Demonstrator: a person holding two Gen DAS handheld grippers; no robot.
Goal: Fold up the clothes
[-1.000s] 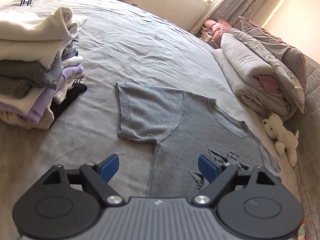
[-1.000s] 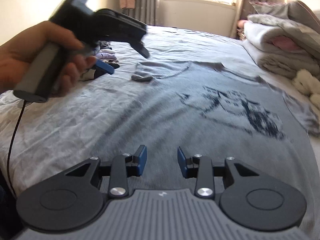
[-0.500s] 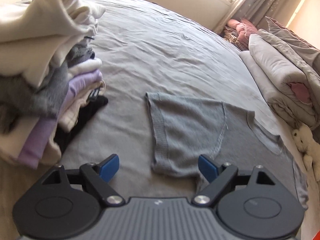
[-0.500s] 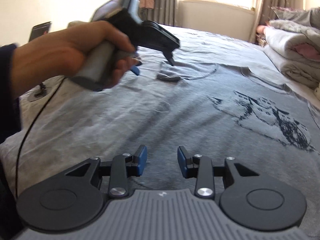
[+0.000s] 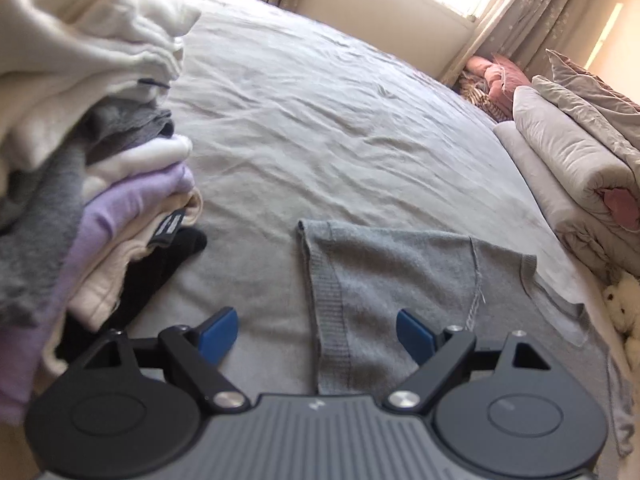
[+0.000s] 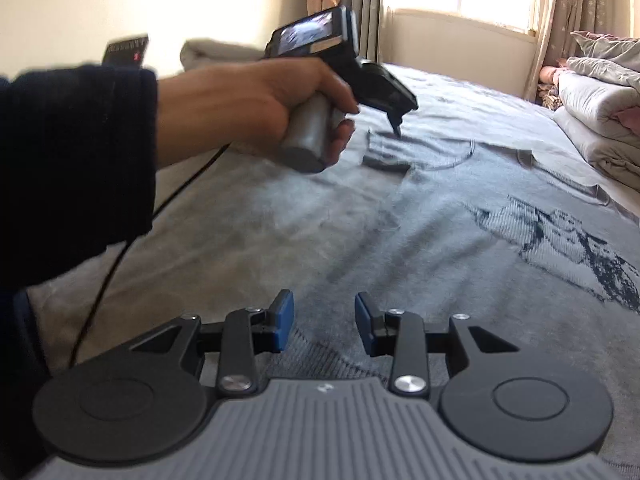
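Observation:
A grey short-sleeved knit top (image 5: 400,272) with a dark animal print (image 6: 568,248) lies flat on the bed. Its left sleeve (image 5: 348,280) spreads out just ahead of my left gripper (image 5: 316,334), which stands wide open above the sleeve's ribbed cuff without touching it. In the right wrist view a person's hand holds the left gripper (image 6: 396,126) over the far sleeve. My right gripper (image 6: 324,322) hovers over the top's lower part, its jaws partly apart with nothing between them.
A tall stack of folded clothes (image 5: 80,168) in white, grey, lilac, cream and black stands at the left. Rolled duvets and pillows (image 5: 576,160) line the right side of the bed, with a white plush toy (image 5: 624,308) beside them. A cable (image 6: 120,248) trails from the left gripper.
My left gripper has moved left and down toward the sleeve cuff, and the clothes stack now looms closer. The right gripper shifted along the top's lower part. Both jaws look unchanged.

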